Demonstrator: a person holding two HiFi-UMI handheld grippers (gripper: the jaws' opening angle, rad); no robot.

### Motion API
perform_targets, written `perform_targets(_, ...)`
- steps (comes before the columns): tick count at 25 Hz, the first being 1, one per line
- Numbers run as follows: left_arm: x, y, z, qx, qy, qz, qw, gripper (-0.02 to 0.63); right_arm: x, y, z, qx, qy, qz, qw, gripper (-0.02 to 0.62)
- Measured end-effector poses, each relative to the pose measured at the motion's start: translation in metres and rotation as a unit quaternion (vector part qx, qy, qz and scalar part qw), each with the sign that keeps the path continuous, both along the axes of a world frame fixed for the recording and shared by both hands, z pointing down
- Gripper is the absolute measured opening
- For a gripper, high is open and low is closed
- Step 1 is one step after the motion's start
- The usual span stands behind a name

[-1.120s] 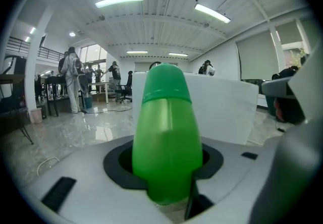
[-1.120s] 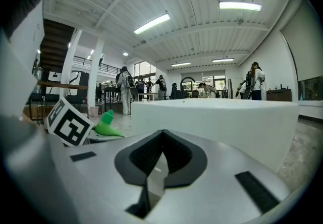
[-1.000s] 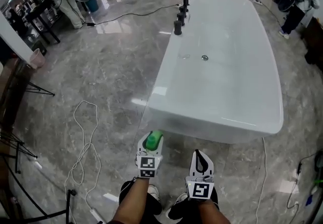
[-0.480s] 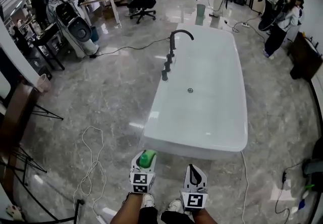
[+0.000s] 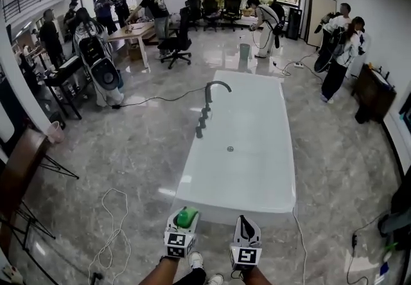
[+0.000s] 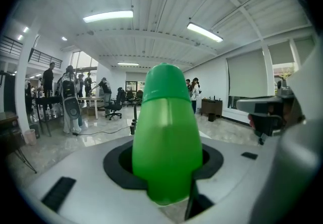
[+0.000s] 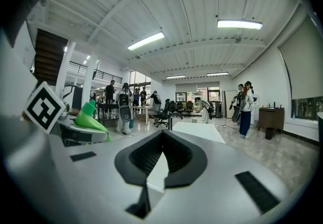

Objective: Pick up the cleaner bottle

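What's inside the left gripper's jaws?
A green cleaner bottle, pinched by the left gripper, with its rounded top sticking out past the jaws. Its lower part is covered by the jaws, so its bottom and any label can't be seen.

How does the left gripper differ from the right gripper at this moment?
The left gripper is closed on a green bottle; the right gripper holds nothing. The left gripper's jaws stand apart around the bottle; the right gripper's jaw tips meet. Both grippers are white and point toward the bathtub.
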State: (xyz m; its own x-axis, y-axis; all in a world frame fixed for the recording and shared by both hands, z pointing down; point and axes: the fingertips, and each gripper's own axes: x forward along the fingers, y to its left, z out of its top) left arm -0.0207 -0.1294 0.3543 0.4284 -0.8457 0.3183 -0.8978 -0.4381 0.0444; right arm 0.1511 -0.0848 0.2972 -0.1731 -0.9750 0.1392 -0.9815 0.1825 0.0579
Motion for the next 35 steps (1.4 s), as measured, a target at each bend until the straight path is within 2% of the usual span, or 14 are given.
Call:
perform_targets(5,-0.004,-0.006,-0.018,-0.011,-0.001,0.011,0.9999,0.189,0.006,-0.010,-0.009,0.005,0.008,0.020,1.000,0.017)
perform_targets(10,-0.007,-0.025,-0.037,0.011,0.014,0.037,0.9992,0.189,0.006,-0.022,-0.024,0.016,0.026,0.036,0.999,0.017)
perform_targets(13,-0.005,-0.034,-0.044,0.012,0.011,0.044,0.9989,0.189,0.005,-0.027,-0.030,0.021,0.028,0.049,0.998,0.017)
perform_targets(20,-0.006,-0.052,-0.059,0.023,0.018,0.039,0.9988,0.189,0.000,-0.039,-0.045,0.036,0.032,0.051,0.998,0.017)
perform_targets(28,0.000,-0.044,-0.060,0.029,0.019,0.033,0.9988,0.189,0.005,-0.042,-0.048,0.040,0.044,0.048,0.997,0.016)
perform_targets(35,0.037,-0.042,-0.074,0.039,0.019,0.033,0.9985,0.189,0.041,-0.043,-0.058,0.036,0.043,0.047,0.997,0.016)
